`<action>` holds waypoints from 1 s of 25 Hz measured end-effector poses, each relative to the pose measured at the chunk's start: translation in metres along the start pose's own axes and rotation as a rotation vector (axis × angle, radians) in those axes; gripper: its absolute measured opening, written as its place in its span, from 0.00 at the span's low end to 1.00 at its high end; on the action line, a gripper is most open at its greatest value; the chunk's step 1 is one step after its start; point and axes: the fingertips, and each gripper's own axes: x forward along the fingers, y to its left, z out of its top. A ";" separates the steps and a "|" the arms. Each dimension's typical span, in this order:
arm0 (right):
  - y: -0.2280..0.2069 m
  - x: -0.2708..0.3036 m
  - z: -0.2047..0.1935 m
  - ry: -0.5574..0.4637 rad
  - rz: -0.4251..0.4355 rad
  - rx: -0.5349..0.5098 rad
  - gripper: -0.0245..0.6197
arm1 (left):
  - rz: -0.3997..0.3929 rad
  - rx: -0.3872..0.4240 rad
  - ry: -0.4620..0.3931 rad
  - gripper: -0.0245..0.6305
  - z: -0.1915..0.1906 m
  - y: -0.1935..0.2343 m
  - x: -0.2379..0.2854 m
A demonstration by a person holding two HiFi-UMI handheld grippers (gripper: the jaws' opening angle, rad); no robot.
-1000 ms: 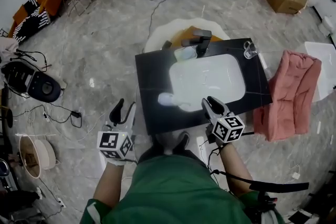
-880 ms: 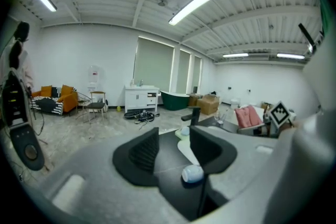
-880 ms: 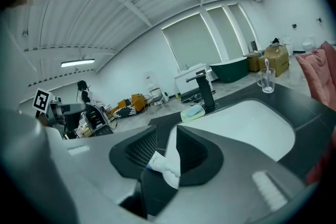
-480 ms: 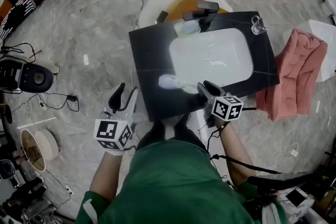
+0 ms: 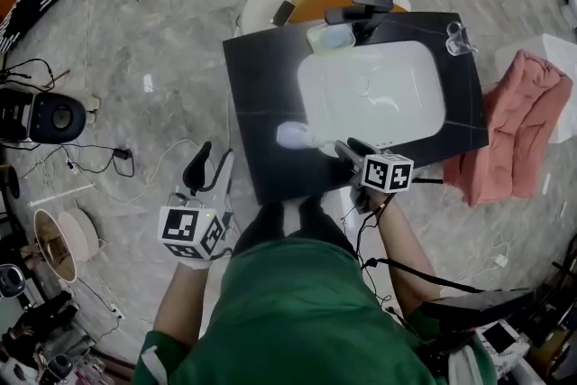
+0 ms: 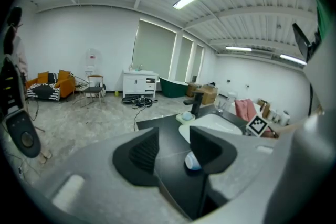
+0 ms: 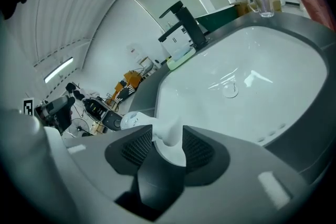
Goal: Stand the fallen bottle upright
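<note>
Now my right gripper (image 5: 345, 148), jaws just opened wide, straddles the fallen bottle (image 5: 292, 136), not yet pinching it. I'd close squarely, then tip it upright. My left gripper (image 5: 215, 165) hangs spread, empty.

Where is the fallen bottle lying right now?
In the head view, the pale white plastic bottle lies on the black countertop, at the near left corner of the white basin.
</note>
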 end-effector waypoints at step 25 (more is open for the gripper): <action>0.015 0.013 0.014 0.058 0.023 -0.019 0.29 | 0.074 -0.044 -0.048 0.28 0.010 0.020 -0.023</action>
